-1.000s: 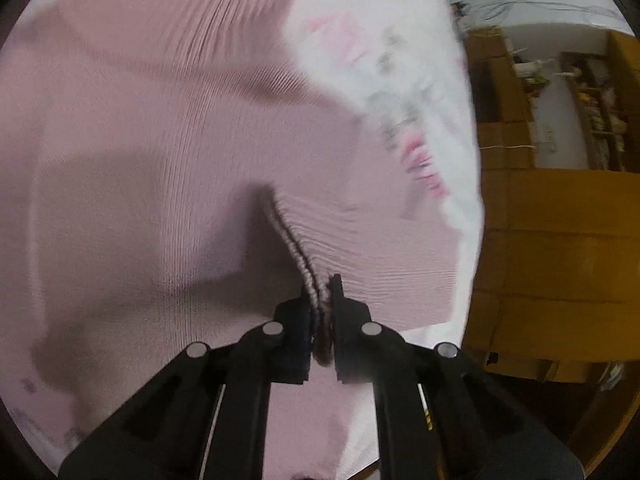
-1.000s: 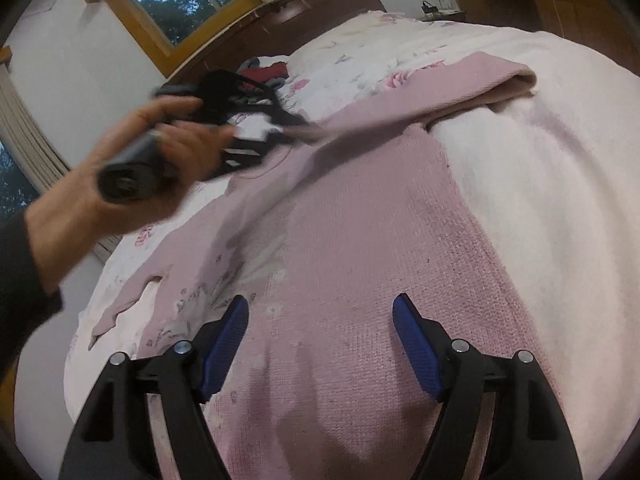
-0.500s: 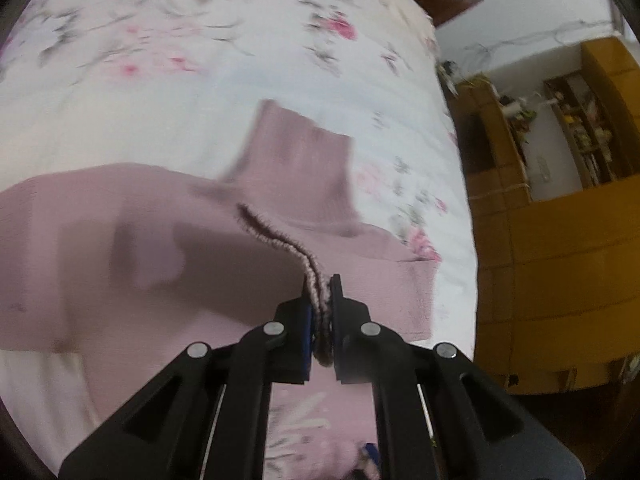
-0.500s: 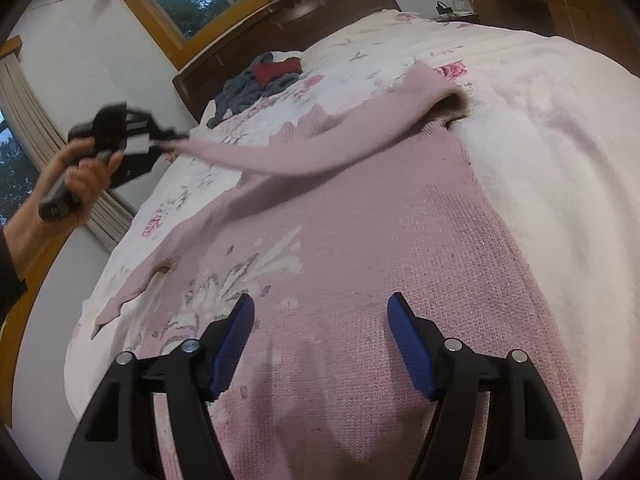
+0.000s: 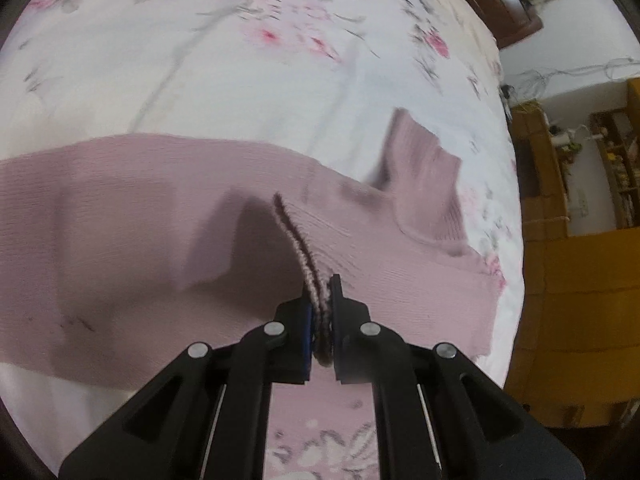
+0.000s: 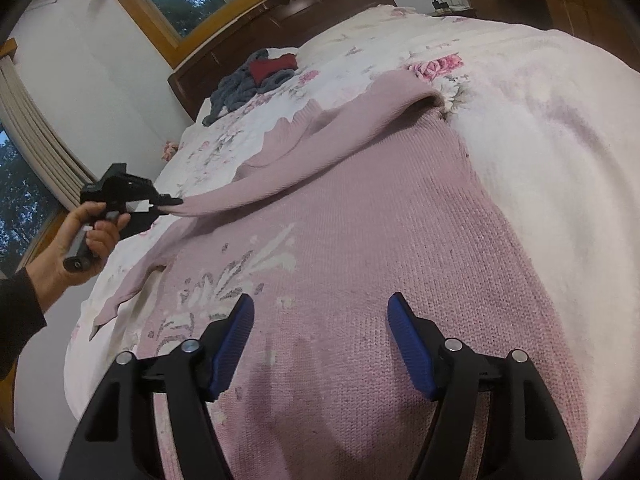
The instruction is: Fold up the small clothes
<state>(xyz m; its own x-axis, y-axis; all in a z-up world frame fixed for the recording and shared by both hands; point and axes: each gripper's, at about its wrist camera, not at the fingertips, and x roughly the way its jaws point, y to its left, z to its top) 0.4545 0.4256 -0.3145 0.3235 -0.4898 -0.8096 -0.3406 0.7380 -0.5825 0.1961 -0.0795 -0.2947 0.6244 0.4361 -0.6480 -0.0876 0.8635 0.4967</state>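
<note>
The left gripper (image 5: 320, 312) pinches the sleeve cuff (image 5: 316, 300), the sleeve's length stretching away across the pink sweater (image 6: 360, 260) on the bed (image 6: 540, 120); right gripper (image 6: 320, 336) fingers spread, hovering above the hem.

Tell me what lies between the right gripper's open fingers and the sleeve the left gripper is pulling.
Only the pink sweater's own body, with its white knitted motif, shown in the right wrist view.
</note>
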